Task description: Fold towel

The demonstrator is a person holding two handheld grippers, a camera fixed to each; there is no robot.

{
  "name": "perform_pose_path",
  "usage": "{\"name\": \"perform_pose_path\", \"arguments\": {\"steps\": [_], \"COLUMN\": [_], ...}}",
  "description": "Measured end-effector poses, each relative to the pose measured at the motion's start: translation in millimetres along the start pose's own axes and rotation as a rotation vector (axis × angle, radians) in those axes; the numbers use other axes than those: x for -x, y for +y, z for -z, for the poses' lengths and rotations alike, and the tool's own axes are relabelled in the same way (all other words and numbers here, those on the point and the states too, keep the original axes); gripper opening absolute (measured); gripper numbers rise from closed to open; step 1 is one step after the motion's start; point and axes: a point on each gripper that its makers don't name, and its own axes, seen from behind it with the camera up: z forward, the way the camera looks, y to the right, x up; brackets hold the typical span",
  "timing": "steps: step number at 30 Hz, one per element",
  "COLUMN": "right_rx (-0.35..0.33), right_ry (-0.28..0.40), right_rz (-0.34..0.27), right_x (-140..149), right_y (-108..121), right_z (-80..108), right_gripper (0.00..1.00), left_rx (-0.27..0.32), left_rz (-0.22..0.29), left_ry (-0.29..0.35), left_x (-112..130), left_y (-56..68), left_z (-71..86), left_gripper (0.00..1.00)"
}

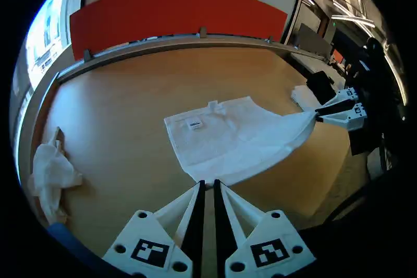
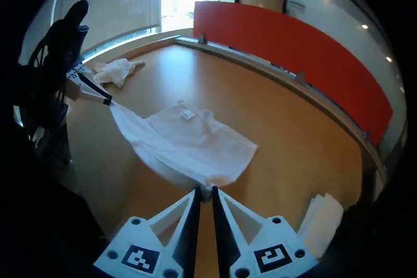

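At the centre of the left gripper view, the white towel [image 1: 234,137] lies spread on the wooden table [image 1: 120,121], its near edge raised between the tools: the left gripper [image 1: 208,184] has its jaws pinched together on one near corner, and the right gripper [image 2: 206,190] clamps the other likewise. To fold well, I judge both corners should rise together with that edge kept taut, travel toward the upper frame, and land squarely on the far edge beside the small tag [image 1: 194,123].
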Motion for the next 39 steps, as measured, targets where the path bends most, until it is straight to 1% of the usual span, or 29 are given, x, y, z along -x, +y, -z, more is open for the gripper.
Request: {"name": "perform_pose_path", "arguments": {"steps": [6,11,18,24,32,39], "right_rx": [-0.005,-0.009,-0.008,-0.001,0.011,0.019], "right_ry": [-0.007,-0.016,-0.025,-0.039,-0.059,-0.072], "right_rz": [0.006,0.002,0.002,0.003,-0.003,0.005], "right_x": [-0.3,2.9,3.0,1.5,-1.8,-5.9], "right_y": [-2.7,-3.5,-1.7,5.2,20.4,33.9], "right_z": [8.0,7.4,4.4,-3.6,-19.3,-33.8], "right_gripper": [0.16,0.16,0.16,0.16,0.16,0.16], "left_rx": [0.002,0.008,0.004,0.0,-0.01,-0.018], "left_rz": [-0.009,0.001,0.003,0.013,0.019,0.033], "left_ry": [-0.002,-0.002,0.003,0.014,0.034,0.048], "left_x": [-2.1,-2.2,-5.3,-11.0,-23.6,-34.8], "left_y": [2.6,4.0,2.5,-1.3,-9.6,-18.1], "left_z": [4.8,4.5,1.3,-5.6,-21.5,-36.0], "left_gripper": [0.12,0.12,0.12,0.12,0.12,0.12]}}
